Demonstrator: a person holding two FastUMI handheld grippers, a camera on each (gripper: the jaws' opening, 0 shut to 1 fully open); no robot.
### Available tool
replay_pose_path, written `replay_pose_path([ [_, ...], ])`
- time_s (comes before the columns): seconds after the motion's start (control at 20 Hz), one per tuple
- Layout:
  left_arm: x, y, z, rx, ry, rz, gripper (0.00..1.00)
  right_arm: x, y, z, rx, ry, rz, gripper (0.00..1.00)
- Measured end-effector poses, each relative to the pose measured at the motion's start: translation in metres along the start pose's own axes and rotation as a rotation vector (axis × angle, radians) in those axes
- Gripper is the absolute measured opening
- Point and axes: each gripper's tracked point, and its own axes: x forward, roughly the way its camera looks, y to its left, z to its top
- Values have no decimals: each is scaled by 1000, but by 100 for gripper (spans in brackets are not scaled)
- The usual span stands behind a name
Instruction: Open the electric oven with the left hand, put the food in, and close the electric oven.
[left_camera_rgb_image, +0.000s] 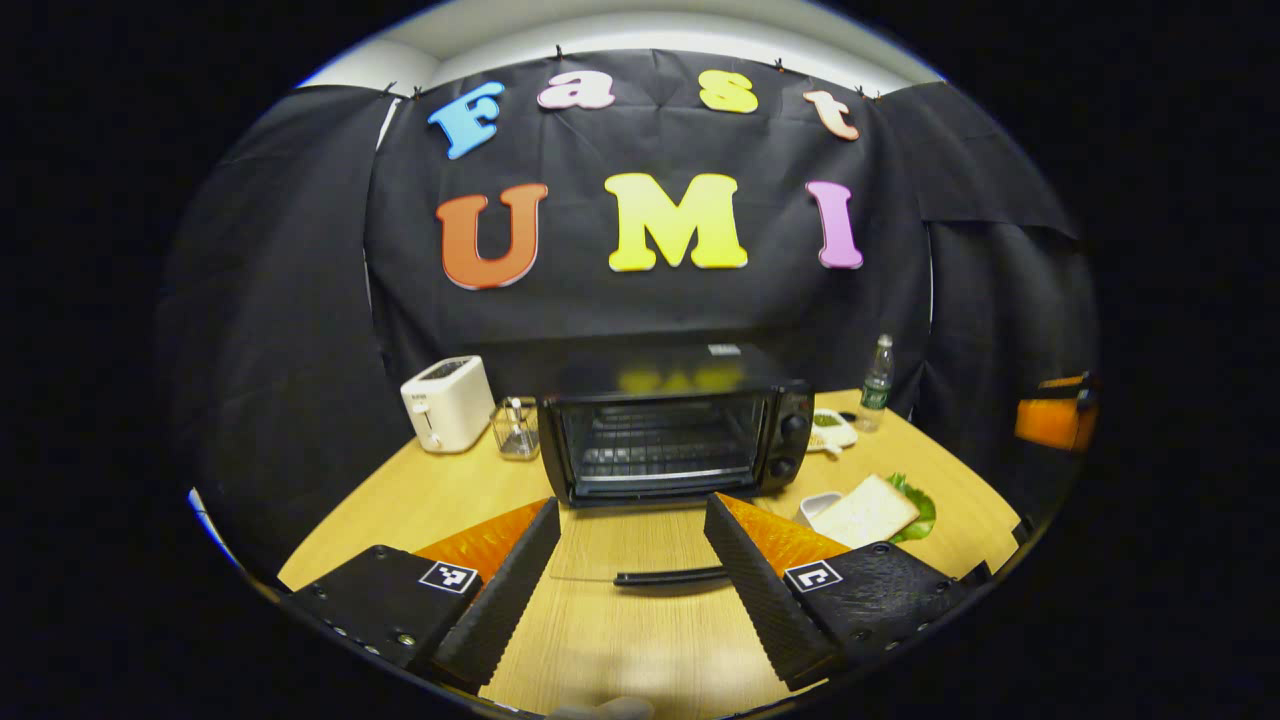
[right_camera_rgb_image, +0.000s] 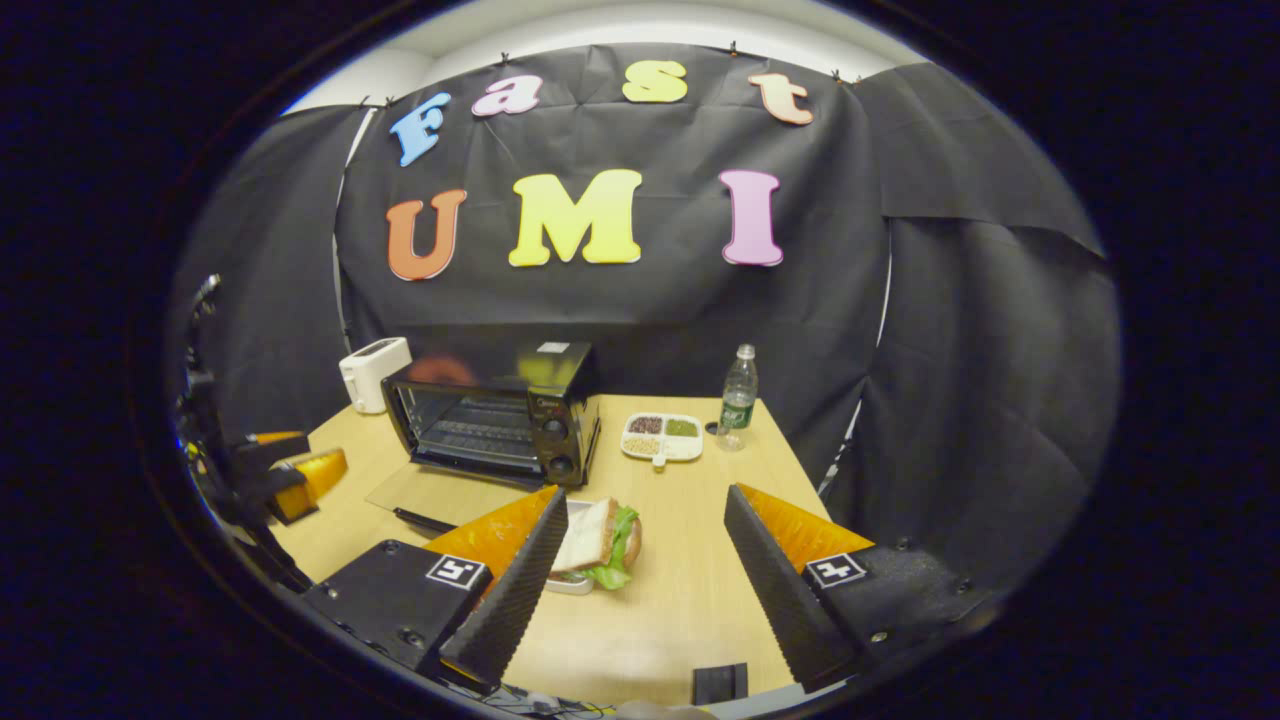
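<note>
The electric oven (left_camera_rgb_image: 672, 440) stands at the back of the table (left_camera_rgb_image: 640, 650), between a white toaster (left_camera_rgb_image: 447, 402) and a water bottle (left_camera_rgb_image: 877, 384). Its glass door (left_camera_rgb_image: 620, 545) is folded fully down and lies flat toward the viewer, with the door handle (left_camera_rgb_image: 668, 576) at the near edge and the wire rack exposed inside. The opening step therefore appears complete.

The left claw (left_camera_rgb_image: 632, 570) is spread wide and holds nothing; the door handle lies between its fingers, and contact with either finger cannot be confirmed. The right claw (right_camera_rgb_image: 640, 560) is also spread wide and empty. In the right gripper view the left claw (right_camera_rgb_image: 300, 478) shows at the left edge, near the lowered door.

The food, a sandwich (right_camera_rgb_image: 600, 540) with lettuce on a small white dish (right_camera_rgb_image: 568, 583), sits on the table in front of the oven's control side, just beyond the right claw's left finger.

Step in hand, as judged: transition from door opening to loading. The next move calls for the right claw to advance, centre its fingers on the sandwich or the dish, and close gently, since bread is likely to compress. The load must then clear the lowered door on its way to the rack
</note>
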Motion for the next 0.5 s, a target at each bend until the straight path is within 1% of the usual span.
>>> replay_pose_path([
  [0.25, -34, 6, 77, -42, -160, 32, 95, 37, 11, -52, 49, 108, 64, 98],
  [0.3, -41, 6, 88, -46, -184, 37, 95, 45, 12, -61, 54, 136, 70, 100],
  [0.35, -47, 6, 97, -37, -203, 44, 95, 53, 15, -65, 63, 143, 88, 100],
  [0.4, -52, 6, 102, -31, -216, 50, 95, 61, 15, -68, 68, 155, 97, 98],
  [0.45, -55, 5, 107, -25, -225, 57, 95, 70, 17, -75, 67, 174, 107, 100],
  [0.5, -58, 3, 111, -21, -233, 63, 95, 79, 18, -80, 66, 188, 119, 100],
])
